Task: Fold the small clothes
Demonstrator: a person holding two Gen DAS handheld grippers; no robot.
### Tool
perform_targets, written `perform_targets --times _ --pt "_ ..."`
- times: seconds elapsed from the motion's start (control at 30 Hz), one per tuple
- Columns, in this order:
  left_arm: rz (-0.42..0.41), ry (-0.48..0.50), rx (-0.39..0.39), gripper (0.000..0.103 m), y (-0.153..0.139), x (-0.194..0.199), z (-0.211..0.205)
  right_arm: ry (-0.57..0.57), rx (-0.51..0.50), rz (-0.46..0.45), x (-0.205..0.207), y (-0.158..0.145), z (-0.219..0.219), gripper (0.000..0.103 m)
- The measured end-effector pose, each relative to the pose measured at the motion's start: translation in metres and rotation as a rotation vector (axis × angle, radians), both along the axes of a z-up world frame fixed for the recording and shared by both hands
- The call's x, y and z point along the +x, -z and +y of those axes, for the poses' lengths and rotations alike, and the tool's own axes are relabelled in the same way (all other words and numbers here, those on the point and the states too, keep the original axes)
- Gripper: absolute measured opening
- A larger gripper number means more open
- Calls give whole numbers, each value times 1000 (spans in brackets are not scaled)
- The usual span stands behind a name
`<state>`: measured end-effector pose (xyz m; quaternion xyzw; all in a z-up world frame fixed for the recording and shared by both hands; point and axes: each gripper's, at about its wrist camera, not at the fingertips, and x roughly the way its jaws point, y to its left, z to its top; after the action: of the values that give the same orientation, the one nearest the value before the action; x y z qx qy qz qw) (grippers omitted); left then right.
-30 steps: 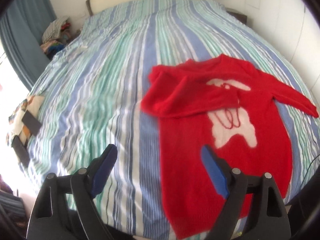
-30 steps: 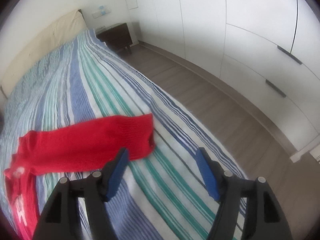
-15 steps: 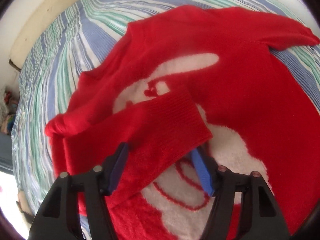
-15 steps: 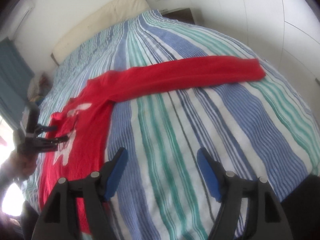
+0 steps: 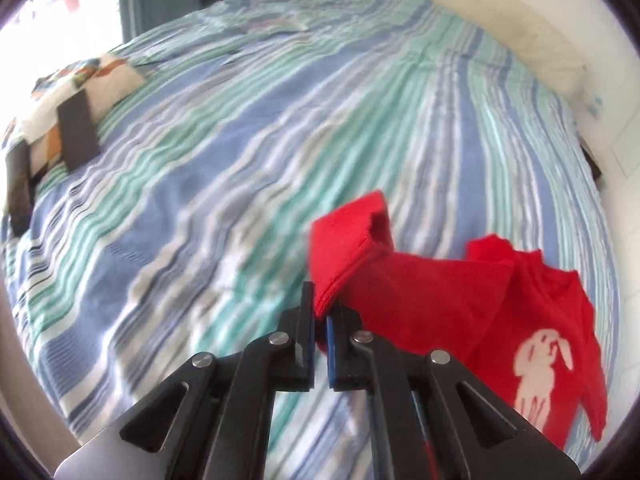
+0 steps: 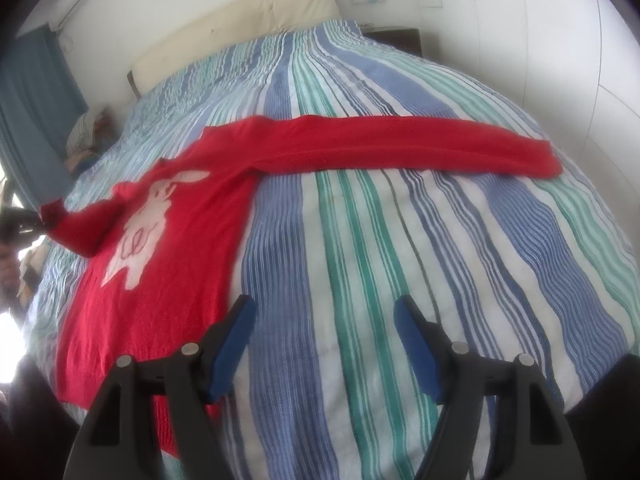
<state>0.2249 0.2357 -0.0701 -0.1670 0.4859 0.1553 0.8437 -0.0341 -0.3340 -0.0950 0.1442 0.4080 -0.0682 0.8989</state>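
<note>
A small red sweater (image 6: 160,264) with a white rabbit on the front lies flat on the striped bed (image 6: 440,260). Its right sleeve (image 6: 400,148) stretches straight out toward the bed's right side. My left gripper (image 5: 320,308) is shut on the cuff of the left sleeve (image 5: 348,248) and holds it lifted off the bed, out to the sweater's left; it also shows in the right wrist view (image 6: 24,220). The sweater body (image 5: 536,332) shows to its right. My right gripper (image 6: 324,320) is open and empty above the bed near the sweater's hem.
A patterned cushion with dark straps (image 5: 76,112) lies at the bed's left edge. A cream headboard (image 6: 240,28) stands at the far end with a dark nightstand (image 6: 396,38) beside it. Blue curtains (image 6: 32,92) hang on the left, white wardrobes on the right.
My left gripper has shut on the left sleeve's cuff and pulled it off the sweater's chest out to the left. My right gripper has stayed open and shifted slightly.
</note>
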Motion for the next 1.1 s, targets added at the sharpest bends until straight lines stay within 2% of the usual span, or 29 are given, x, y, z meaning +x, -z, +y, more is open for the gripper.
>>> perform_targets --times 0.1,0.2,0.4,0.57,0.63,0.7,0.73,0.77,0.83,0.9,0.97,1.03,1.1 --pt "57 -133 43 3 25 -17 50 -20 -3 10 4 4 7 71" --pt "99 -195 22 2 51 -26 68 -45 -24 22 6 7 15 71" --pt "156 -221 43 2 70 -36 71 -56 -55 50 9 13 19 71" --pt "218 -249 5 3 95 -34 86 -60 -64 60 11 16 20 71" --pt "245 -206 39 8 94 -29 81 -64 -68 63 11 17 21 71" --pt "279 -160 87 25 84 -32 75 -63 -65 64 10 16 21 71" --pt "300 -145 137 56 76 -36 71 -62 -58 69 11 16 20 71" --pt "296 -128 200 80 63 -43 64 -61 -48 78 10 14 18 71" --pt "226 -30 325 83 32 -55 42 -61 -33 93 11 8 11 75" --pt "156 117 369 84 4 -55 14 -60 -36 88 13 -4 2 82" --pt "89 275 329 91 -19 -39 -17 -79 -63 82 24 -17 -6 87" --pt "26 426 234 95 -33 -12 -50 -118 -94 77 49 -32 -10 87" --pt "-7 561 139 95 -33 29 -84 -162 -125 47 82 -50 -8 87"
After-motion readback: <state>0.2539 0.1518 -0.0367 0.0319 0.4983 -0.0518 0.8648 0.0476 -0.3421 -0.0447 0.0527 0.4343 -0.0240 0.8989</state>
